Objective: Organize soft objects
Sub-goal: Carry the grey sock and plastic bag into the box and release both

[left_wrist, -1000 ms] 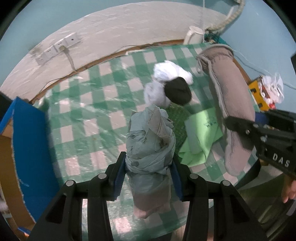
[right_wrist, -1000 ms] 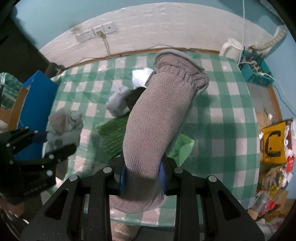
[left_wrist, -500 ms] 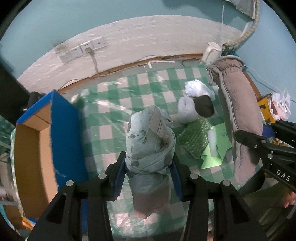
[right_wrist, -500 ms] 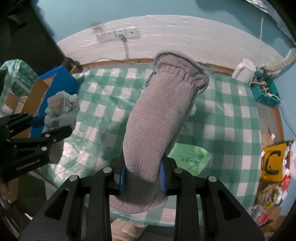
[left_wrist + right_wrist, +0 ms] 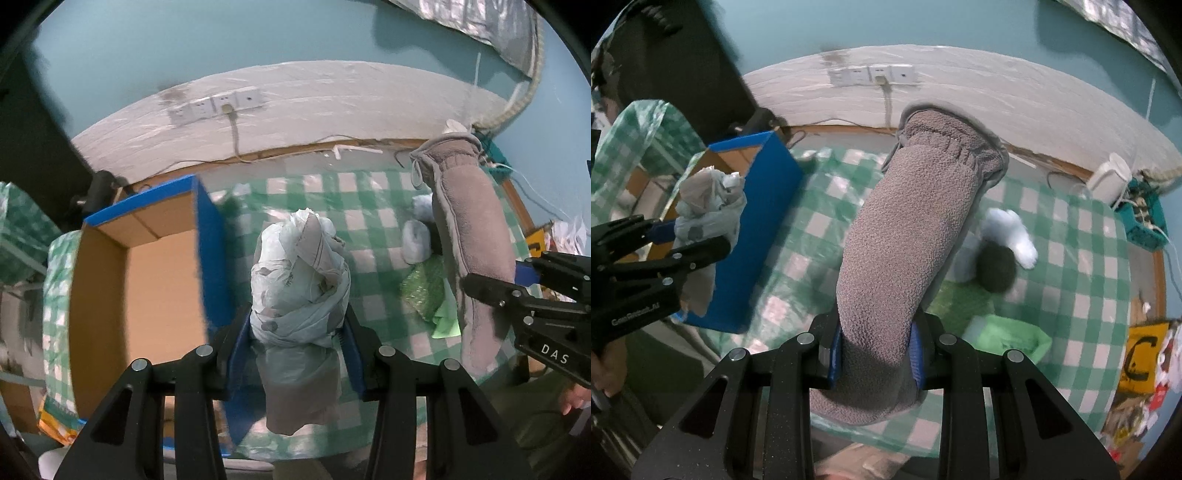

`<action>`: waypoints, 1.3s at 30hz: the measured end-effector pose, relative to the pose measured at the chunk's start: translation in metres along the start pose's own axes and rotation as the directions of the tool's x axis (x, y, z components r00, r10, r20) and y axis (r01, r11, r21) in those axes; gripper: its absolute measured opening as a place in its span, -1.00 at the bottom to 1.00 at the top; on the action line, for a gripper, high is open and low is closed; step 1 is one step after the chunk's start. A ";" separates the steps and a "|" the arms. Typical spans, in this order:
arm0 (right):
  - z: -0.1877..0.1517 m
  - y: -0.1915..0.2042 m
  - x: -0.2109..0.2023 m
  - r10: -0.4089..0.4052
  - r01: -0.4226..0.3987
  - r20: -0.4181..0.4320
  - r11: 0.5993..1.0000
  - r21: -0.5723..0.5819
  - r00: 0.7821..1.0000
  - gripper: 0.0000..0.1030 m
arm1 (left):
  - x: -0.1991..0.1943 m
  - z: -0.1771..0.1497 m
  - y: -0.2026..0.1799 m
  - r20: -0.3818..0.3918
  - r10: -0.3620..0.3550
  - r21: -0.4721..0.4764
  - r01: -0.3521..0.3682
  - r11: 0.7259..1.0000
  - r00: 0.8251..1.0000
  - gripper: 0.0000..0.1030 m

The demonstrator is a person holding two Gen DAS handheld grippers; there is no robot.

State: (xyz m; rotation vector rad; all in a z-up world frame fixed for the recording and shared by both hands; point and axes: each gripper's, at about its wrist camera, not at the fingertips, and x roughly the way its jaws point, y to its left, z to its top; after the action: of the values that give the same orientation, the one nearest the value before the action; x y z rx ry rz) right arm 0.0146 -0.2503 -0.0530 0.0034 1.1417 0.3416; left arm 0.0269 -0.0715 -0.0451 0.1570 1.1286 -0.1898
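Only left-wrist view: box (image 5: 162, 295) interior w/ bare floor

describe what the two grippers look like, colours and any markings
Both are matte black frames with cut-out struts, round silver screws and blue finger pads. The right gripper carries white "DAS" lettering on its side; the left gripper has small grey lettering, too blurred to read.

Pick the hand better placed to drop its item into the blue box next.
Left. Its tongs hold the cloth bundle right beside the open blue box; the right tongs, gripping the grey sock, sit farther off.
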 end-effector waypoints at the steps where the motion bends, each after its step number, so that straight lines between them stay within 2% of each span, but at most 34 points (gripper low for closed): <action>1: 0.003 0.006 0.000 0.004 -0.004 0.000 1.000 -0.008 1.000 -0.48 | -0.002 -0.001 0.005 0.006 0.009 -0.005 -0.009 1.000 1.000 -0.11; 11: 0.028 0.060 0.011 0.041 -0.041 -0.004 0.996 -0.082 0.999 -0.48 | -0.017 -0.012 0.062 0.040 0.053 -0.093 -0.049 0.995 0.998 -0.11; 17: 0.046 0.096 0.021 0.073 -0.074 -0.010 0.988 -0.133 0.997 -0.48 | -0.016 -0.022 0.102 0.035 0.071 -0.162 -0.065 0.985 0.997 -0.11; 21: 0.058 0.123 0.027 0.093 -0.094 -0.016 0.982 -0.165 0.996 -0.48 | -0.017 -0.028 0.127 0.038 0.111 -0.203 -0.101 0.974 0.993 -0.11; 32: 0.084 0.211 0.062 0.165 -0.181 -0.083 0.948 -0.261 0.983 -0.48 | -0.013 -0.045 0.196 -0.001 0.160 -0.327 -0.152 0.933 0.987 -0.11; 39: 0.092 0.245 0.086 0.177 -0.208 -0.129 0.933 -0.293 0.976 -0.47 | -0.006 -0.050 0.211 -0.031 0.187 -0.329 -0.187 0.926 0.982 -0.11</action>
State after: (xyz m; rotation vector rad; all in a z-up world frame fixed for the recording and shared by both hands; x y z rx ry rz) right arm 0.0635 0.0211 -0.0476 -0.1773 1.1815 0.6987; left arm 0.0291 0.1446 -0.0544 -0.0357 1.1215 0.1714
